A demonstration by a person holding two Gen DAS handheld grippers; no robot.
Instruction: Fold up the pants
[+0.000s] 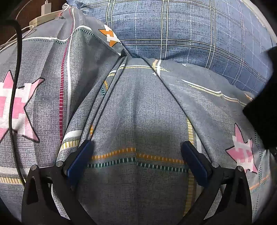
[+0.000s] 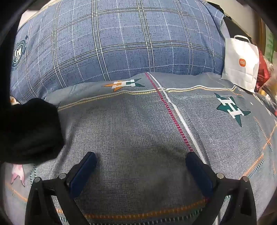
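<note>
Left gripper [image 1: 136, 154]: nearest the left wrist camera, its blue-padded fingers [image 1: 81, 155] spread wide, holding nothing, hovering low over the bed sheet [image 1: 138, 107].
Right gripper [image 2: 141, 164]: fingers [image 2: 199, 171] likewise wide apart and empty, over a flat part of the same sheet.
Bed sheet: grey, printed with stars and dashed stripes; in the left view it is gathered into long creases that run away from the left finger toward the pillow.
Pants [image 2: 29, 129]: a black bundle lying on the sheet, at the left edge of the right view and the right edge of the left view [image 1: 261, 110], so between the two grippers; neither touches it. Its shape is too dark to tell.
Pillow [image 2: 121, 39]: blue plaid, lying across the far side of the bed.
Paper bag [image 2: 240, 64]: white, upright, at the bed's right side just beside the pillow.
Cables [image 1: 15, 69]: a black one lying over the sheet at far left, white ones near a charger [image 1: 45, 8].
</note>
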